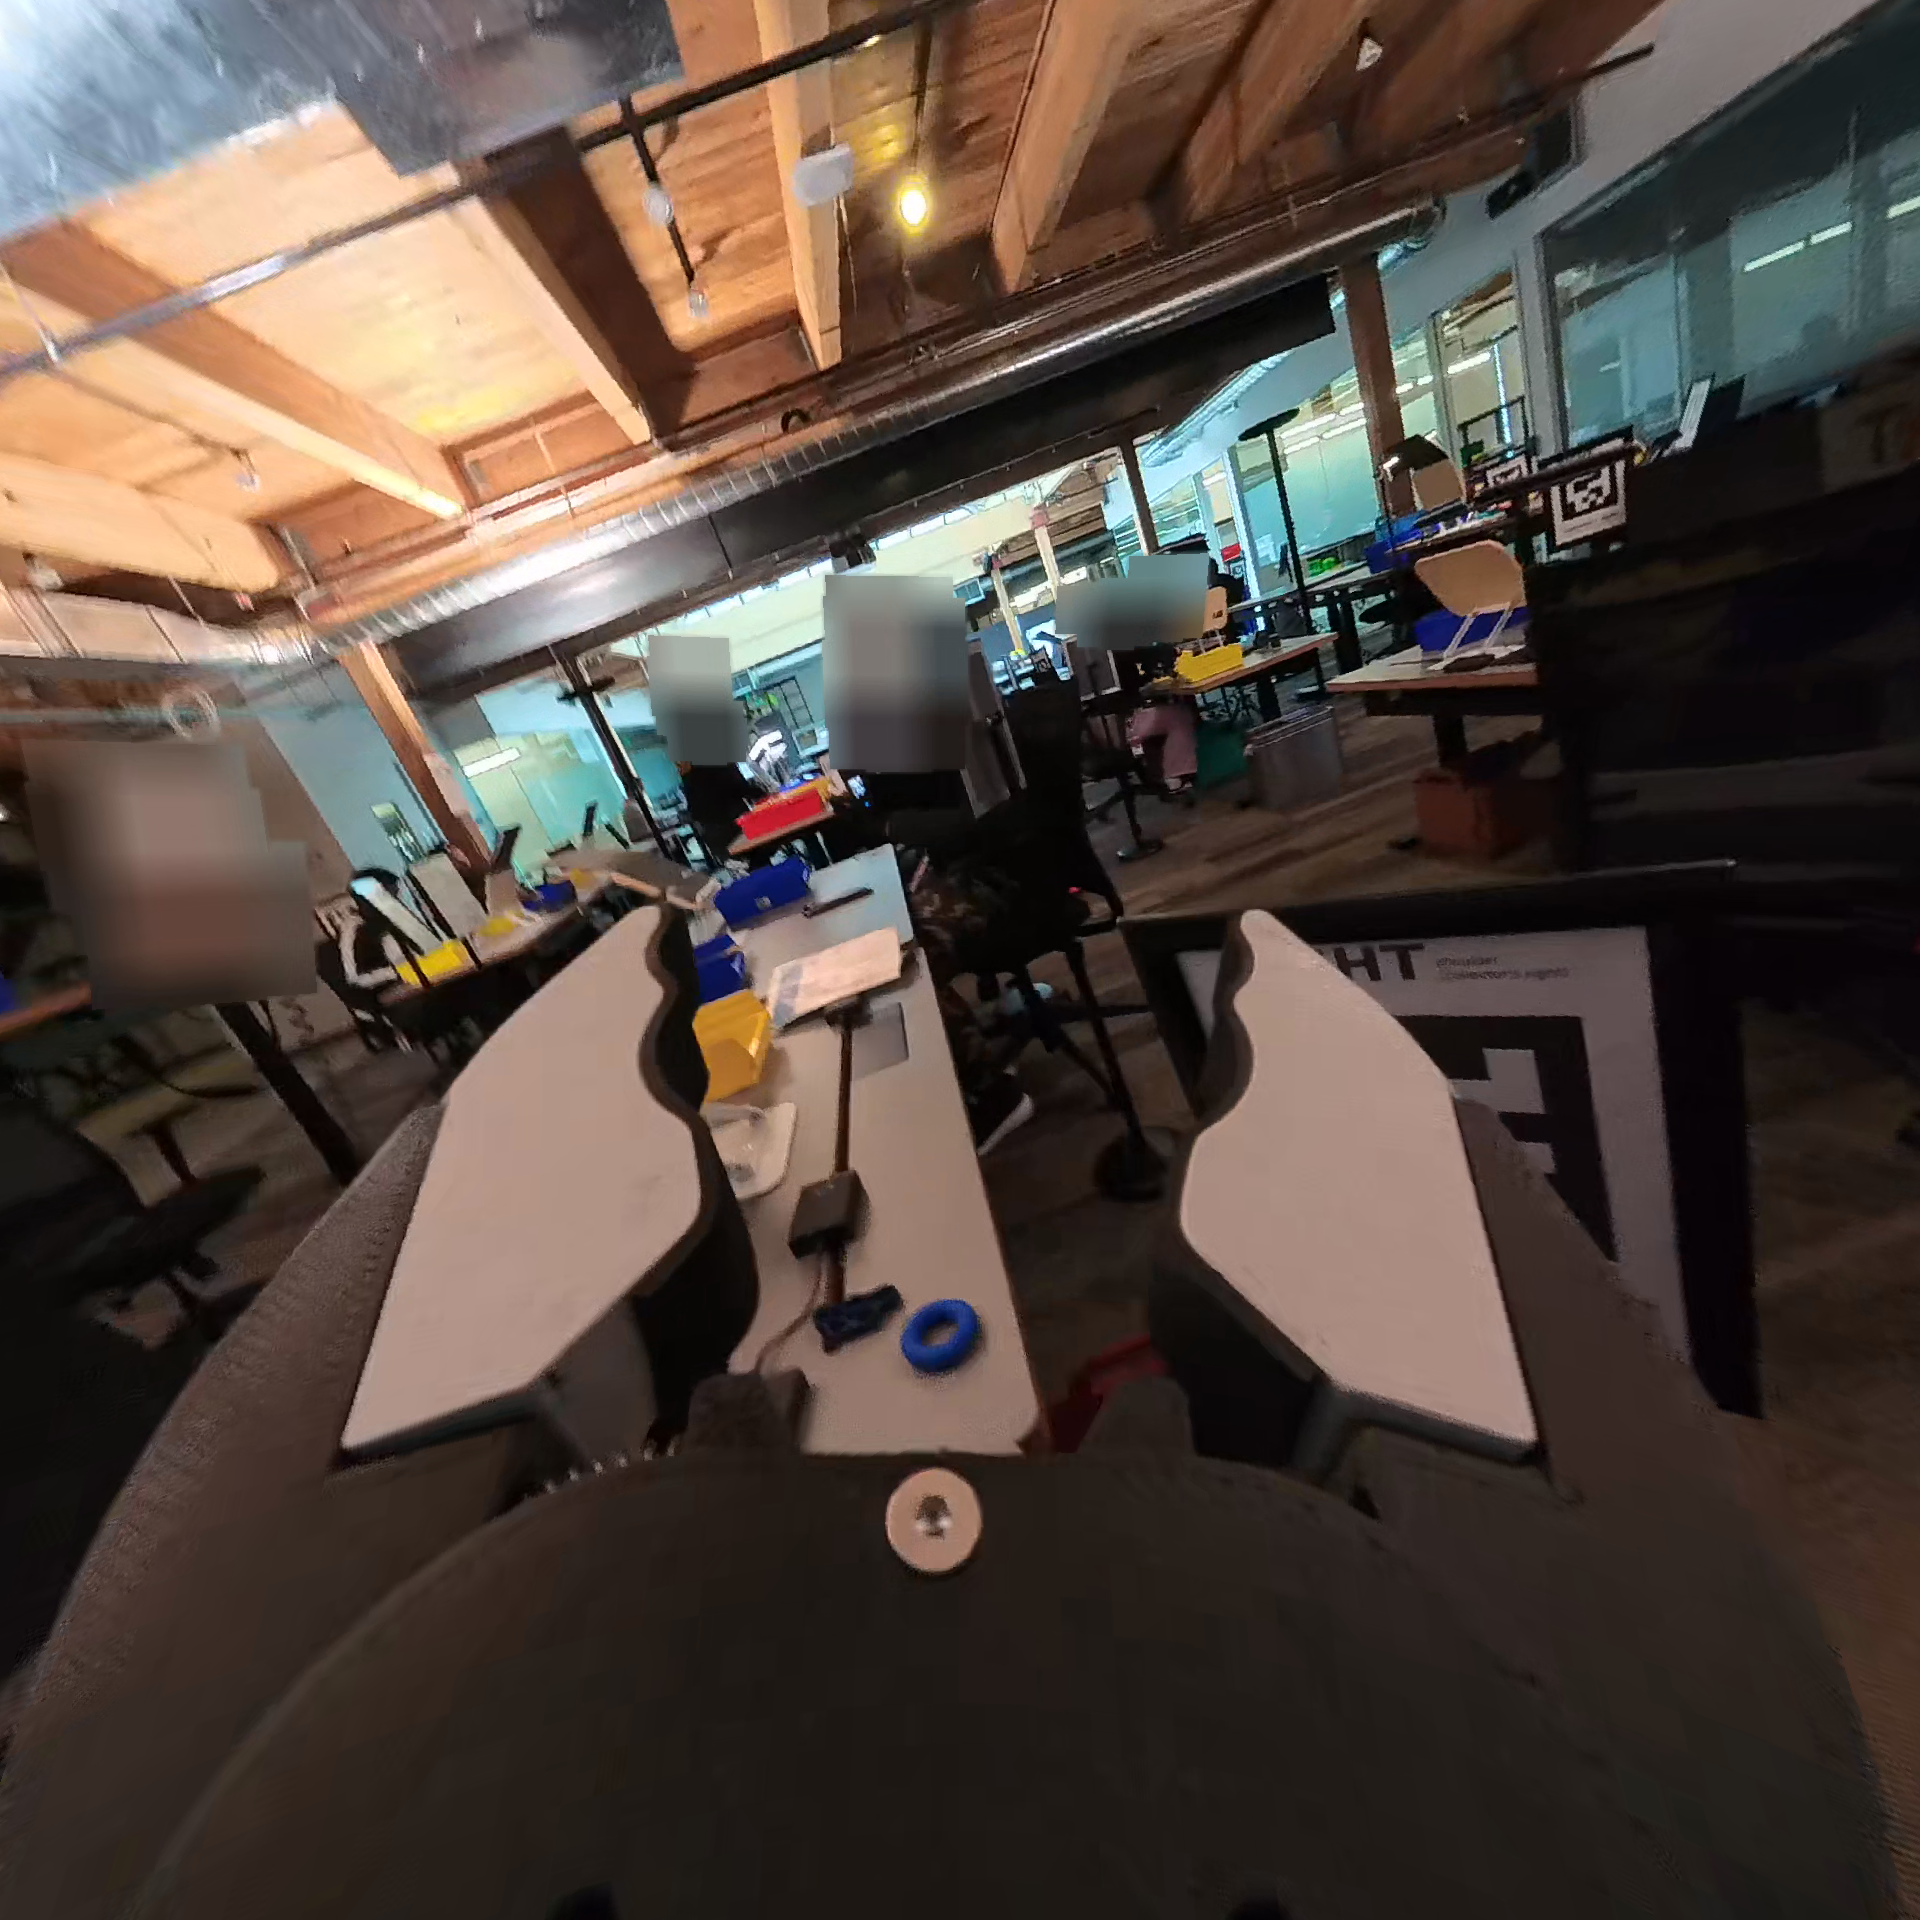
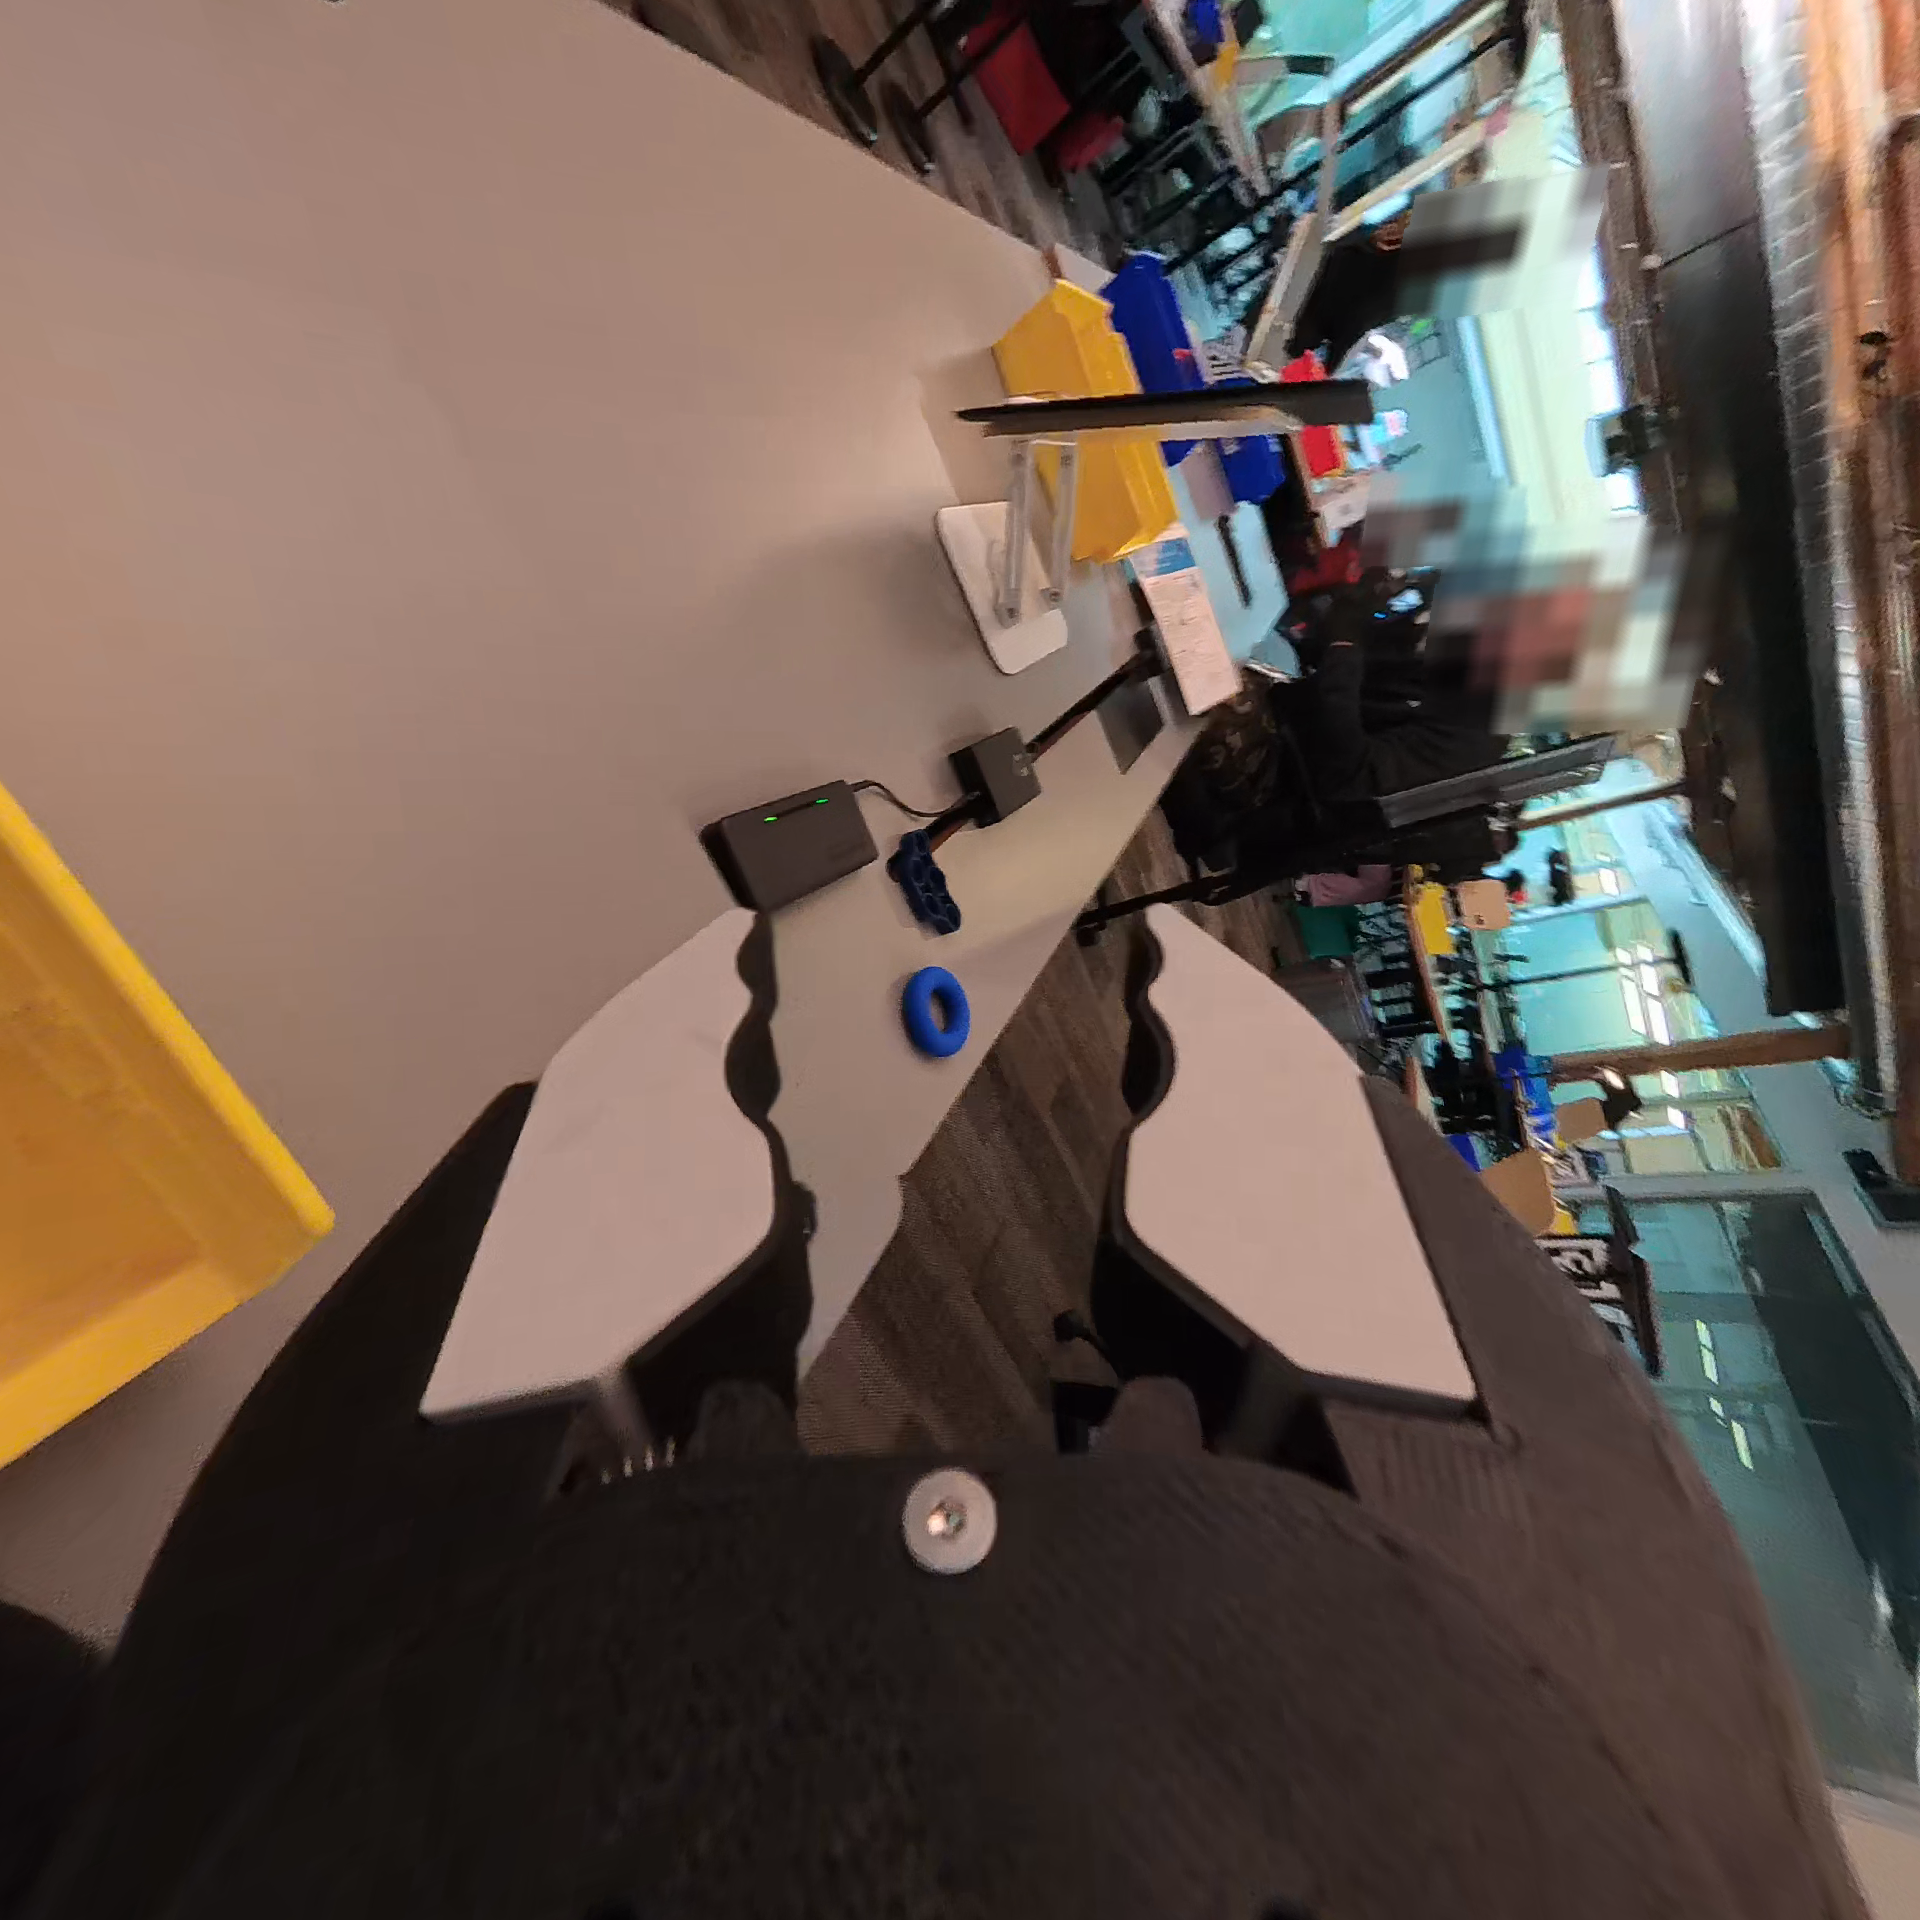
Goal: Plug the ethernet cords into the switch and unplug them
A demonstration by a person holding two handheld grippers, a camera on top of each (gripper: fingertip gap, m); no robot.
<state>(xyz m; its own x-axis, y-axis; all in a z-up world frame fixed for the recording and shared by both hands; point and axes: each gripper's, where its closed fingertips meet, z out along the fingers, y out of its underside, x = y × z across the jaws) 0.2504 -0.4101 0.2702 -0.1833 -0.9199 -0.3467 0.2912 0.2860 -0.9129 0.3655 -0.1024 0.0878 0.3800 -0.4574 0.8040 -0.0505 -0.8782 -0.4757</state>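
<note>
The left gripper (image 1: 940,997) is held above the grey table (image 1: 925,1174) with its jaws spread wide and nothing between them. The right gripper (image 2: 951,956) is likewise held in the air, rolled sideways, jaws spread and empty.

The switch (image 2: 795,840), a small black box with two green lights lit on its top, is seen in the right wrist view lying flat on the table (image 2: 416,416), near the table's edge. It is taken here as the landmark. A thin black cord (image 2: 904,802) is seen running from the switch to a smaller black box (image 2: 995,774) lying just beyond it; from that box a thicker dark cable (image 2: 1091,701) runs on along the table. Whether any ethernet cord is plugged into the switch cannot be told.

Just beside the switch, toward the table edge, a blue holed block (image 2: 925,878) is seen, and nearer the right gripper a blue ring (image 2: 935,1010) lies flat. Well beyond the switch a white stand (image 2: 1003,592) and a yellow bin (image 2: 1081,416) are placed, with a blue bin (image 2: 1164,332) behind it. Another yellow bin (image 2: 125,1143) is seen well apart from the switch, close to the camera.

In the left wrist view the smaller black box (image 1: 828,1210), the blue block (image 1: 857,1314) and the blue ring (image 1: 938,1335) are seen between the fingers.
</note>
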